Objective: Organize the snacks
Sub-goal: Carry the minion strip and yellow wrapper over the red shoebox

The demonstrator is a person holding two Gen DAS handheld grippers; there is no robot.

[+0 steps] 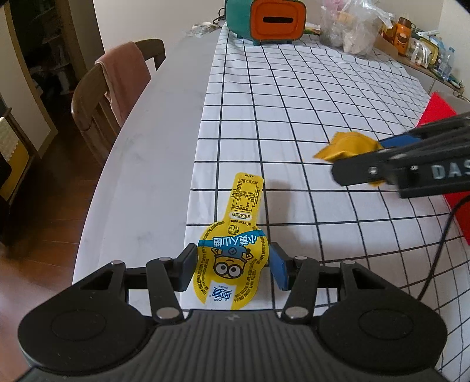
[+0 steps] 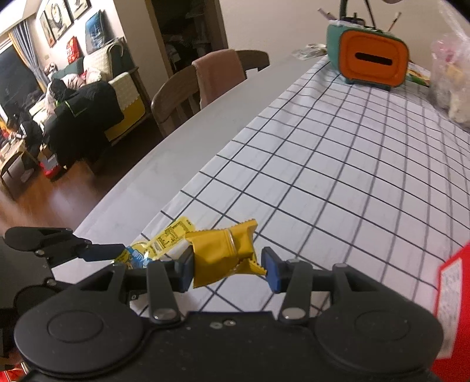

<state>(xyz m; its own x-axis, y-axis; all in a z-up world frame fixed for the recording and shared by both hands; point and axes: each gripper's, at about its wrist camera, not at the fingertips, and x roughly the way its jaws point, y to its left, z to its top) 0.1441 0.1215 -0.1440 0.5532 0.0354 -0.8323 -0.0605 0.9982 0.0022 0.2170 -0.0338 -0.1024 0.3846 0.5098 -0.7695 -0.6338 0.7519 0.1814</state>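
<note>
Left wrist view has the left gripper (image 1: 232,269) clamped on a yellow Minions jelly pouch (image 1: 233,255) lying at the edge of the checked tablecloth (image 1: 293,117) on the table. The right gripper (image 2: 227,269) is carrying a yellow candy wrapper (image 2: 224,252) above the cloth (red box (image 2: 452,293) just beside it), so next it probably needs lowering over that box and letting go.

A home's dining area opening onto a living room: a grid-patterned tablecloth (image 1: 308,123) covers the dining table (image 1: 152,164), a wooden chair (image 2: 176,97) draped with a pink towel (image 2: 218,73) stands at its far side, and a sofa (image 2: 117,88) with framed pictures (image 2: 57,19) lies beyond.
</note>
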